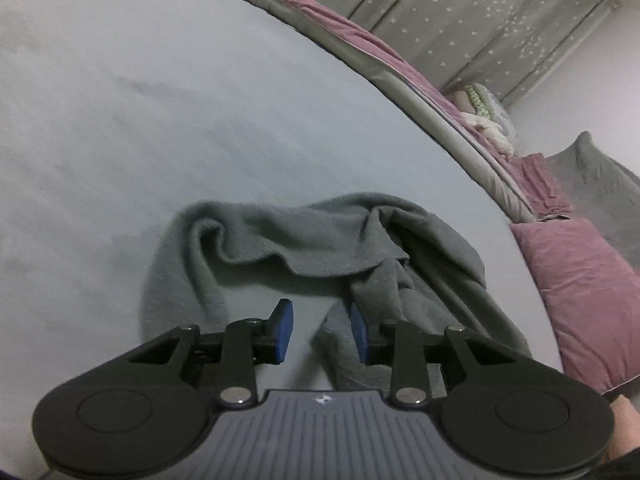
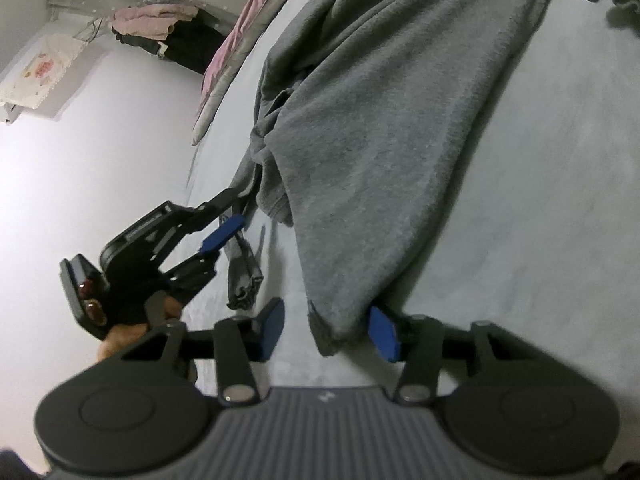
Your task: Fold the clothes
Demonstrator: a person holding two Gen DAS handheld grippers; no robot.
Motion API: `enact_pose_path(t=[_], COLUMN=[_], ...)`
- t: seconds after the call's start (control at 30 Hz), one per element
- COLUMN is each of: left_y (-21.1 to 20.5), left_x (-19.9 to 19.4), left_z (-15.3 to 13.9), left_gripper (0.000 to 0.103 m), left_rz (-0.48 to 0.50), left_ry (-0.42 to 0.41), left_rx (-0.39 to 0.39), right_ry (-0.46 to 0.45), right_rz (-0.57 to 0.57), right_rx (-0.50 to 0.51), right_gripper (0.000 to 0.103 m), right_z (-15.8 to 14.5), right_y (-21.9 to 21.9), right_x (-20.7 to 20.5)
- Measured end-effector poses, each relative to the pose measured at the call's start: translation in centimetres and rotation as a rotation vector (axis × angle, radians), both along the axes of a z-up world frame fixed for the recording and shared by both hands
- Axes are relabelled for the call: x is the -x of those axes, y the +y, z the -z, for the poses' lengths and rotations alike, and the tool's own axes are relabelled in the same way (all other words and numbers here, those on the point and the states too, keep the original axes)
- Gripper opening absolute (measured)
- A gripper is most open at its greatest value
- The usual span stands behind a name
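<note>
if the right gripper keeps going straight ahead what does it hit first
Most likely the grey garment: its hem corner already lies between the open right gripper fingers, near the right pad.

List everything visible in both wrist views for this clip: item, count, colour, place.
grey garment: one, dark grey, spread on the bed, a corner between the right gripper's fingers
bed sheet: one, pale grey-blue, under the garment
pillow: one, mauve, right bed edge
blanket: one, mauve with grey border, along the far bed edge
curtain: grey, star-patterned, background
clothes pile: pink and black, far by the wall
left gripper: one, black with blue pads, open at the garment's edge
right gripper: one, same colours, open
hand: one, holding the left gripper
</note>
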State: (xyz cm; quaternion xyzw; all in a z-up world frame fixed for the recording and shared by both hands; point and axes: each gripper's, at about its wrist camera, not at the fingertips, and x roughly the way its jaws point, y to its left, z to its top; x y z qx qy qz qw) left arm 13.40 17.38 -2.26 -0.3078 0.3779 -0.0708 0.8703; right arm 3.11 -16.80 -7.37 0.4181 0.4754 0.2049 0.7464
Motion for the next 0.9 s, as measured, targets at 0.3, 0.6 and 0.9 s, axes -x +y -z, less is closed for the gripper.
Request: enact_pose_path(t=[0.3, 0.6, 0.9], left_y=[-0.6, -1.3, -1.3], left_x=[-0.3, -0.1, 1.5], left_z=[2.5, 2.6, 0.8], left_gripper=[0.03, 0.011, 0.006], left_rz=[-0.002, 0.028, 0.042], left_ry=[0.011, 0.002, 0.001], left_rx=[0.122, 0.11, 0.044], right_ry=[0.0, -0.008, -0.128], right_rz=[0.002, 0.004, 0.042], right_rx=[-0.015, -0.013, 0.065], right_gripper=[0.039, 0.014, 0.008], right_z=[0.4, 0.3, -2.9], right_y=[-0.1, -0.2, -1.8], right_x=[-0.2, 0.0, 1.1])
